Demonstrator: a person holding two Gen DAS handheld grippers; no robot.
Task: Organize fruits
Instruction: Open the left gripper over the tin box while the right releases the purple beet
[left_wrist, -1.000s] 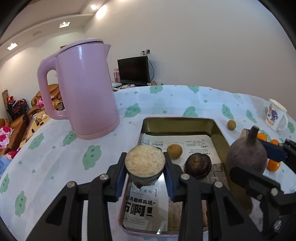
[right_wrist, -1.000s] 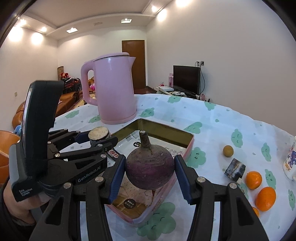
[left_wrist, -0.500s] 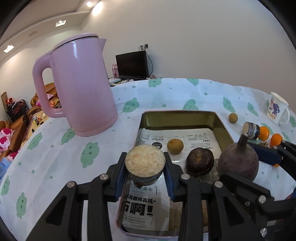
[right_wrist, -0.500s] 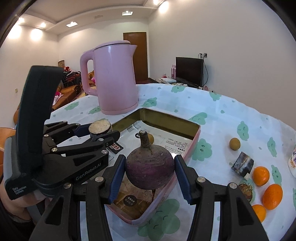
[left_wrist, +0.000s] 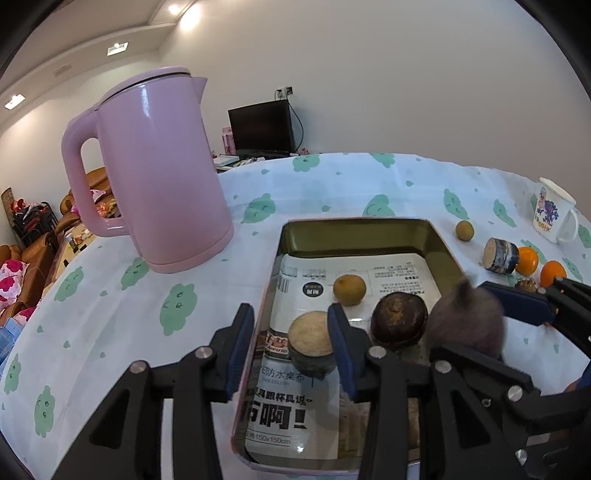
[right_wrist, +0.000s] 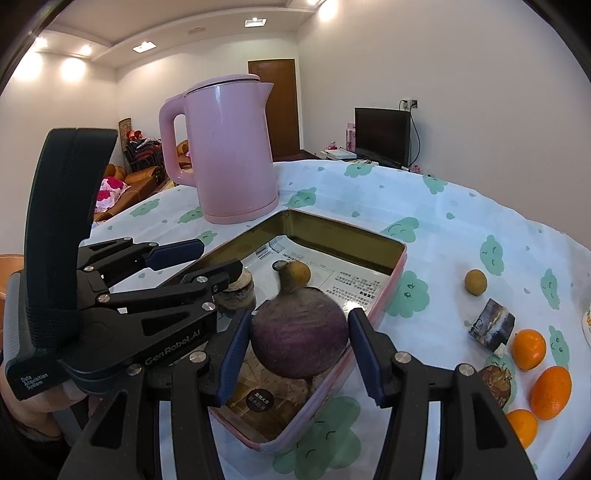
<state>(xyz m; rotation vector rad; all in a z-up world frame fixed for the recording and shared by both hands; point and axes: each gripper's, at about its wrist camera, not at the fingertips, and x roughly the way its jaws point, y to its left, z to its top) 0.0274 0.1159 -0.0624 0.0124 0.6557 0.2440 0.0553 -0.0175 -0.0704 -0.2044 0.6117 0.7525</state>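
Status from my station: left gripper (left_wrist: 291, 343) fingers opening; cut stump piece (left_wrist: 311, 341) between them, resting on tray (left_wrist: 354, 236) liner, touching one pad only. Right gripper (right_wrist: 299, 343) clenched on purple round root (right_wrist: 300, 332) above tray edge. Already in tray: small brown fruit (left_wrist: 349, 290), dark round fruit (left_wrist: 399, 319). Left on worktop (left_wrist: 332, 184): oranges (right_wrist: 550, 382), brown fruit (right_wrist: 475, 281), second stump (right_wrist: 492, 328) (my estimate: roughly half done). Cloud-print cloth; pink kettle (left_wrist: 155, 166), mug (left_wrist: 554, 214); living room beyond.

- Plain white walls (right_wrist: 480, 66), recessed ceiling lights (right_wrist: 255, 22) glowing
- Brown wooden door (right_wrist: 273, 107) at the far end
- Black television (right_wrist: 382, 134) against the right wall, cable running up to a socket
- Orange-brown sofa (right_wrist: 129, 177) with a pink floral cushion (right_wrist: 109, 186)
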